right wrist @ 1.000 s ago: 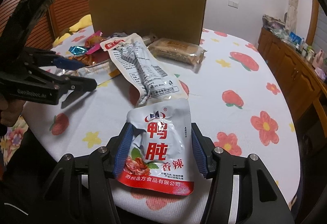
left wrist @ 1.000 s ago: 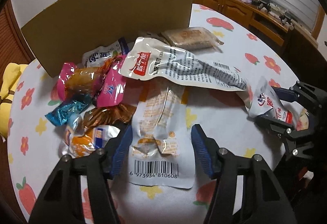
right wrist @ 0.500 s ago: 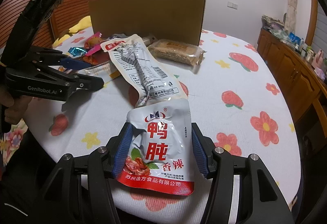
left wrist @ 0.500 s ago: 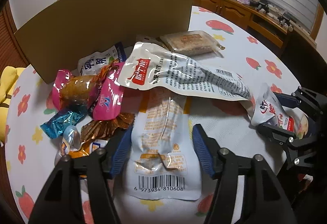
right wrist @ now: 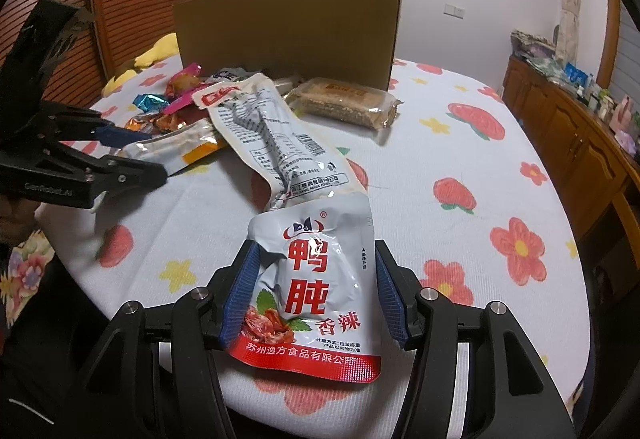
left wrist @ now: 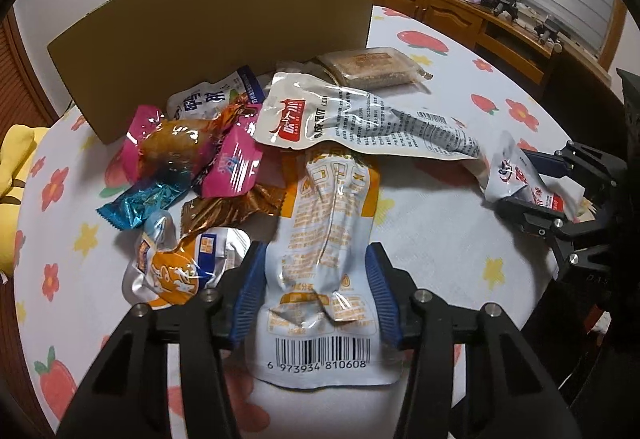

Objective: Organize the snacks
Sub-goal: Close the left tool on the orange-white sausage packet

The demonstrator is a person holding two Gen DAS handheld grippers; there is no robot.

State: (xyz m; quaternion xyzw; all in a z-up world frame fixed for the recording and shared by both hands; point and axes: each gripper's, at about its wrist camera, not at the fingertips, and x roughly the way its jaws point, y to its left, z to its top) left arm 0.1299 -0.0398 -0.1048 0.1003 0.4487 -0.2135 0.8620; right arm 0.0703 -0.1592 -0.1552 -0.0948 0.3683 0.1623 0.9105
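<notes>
Two grippers work over a round table in a white cloth printed with red flowers (right wrist: pixel 460 159). The left gripper (left wrist: pixel 316 299), jaws just narrowed, pinches a white-and-orange foil pouch with a barcode (left wrist: pixel 324 263). The right gripper (right wrist: pixel 312 299) grips a grey-and-red foil pouch (right wrist: pixel 312 279). Ahead stands a brown cardboard sheet (left wrist: pixel 224 27) (wooden cabinets (right wrist: pixel 568 127) to the right).

Two close fisheye views, each looking forward and down along its own gripper's fingers onto a table (left wrist: pixel 440 239). Beyond both finger pairs stand the same snack pile and cardboard box (right wrist: pixel 288 35). Each view catches the other gripper at its edge.
</notes>
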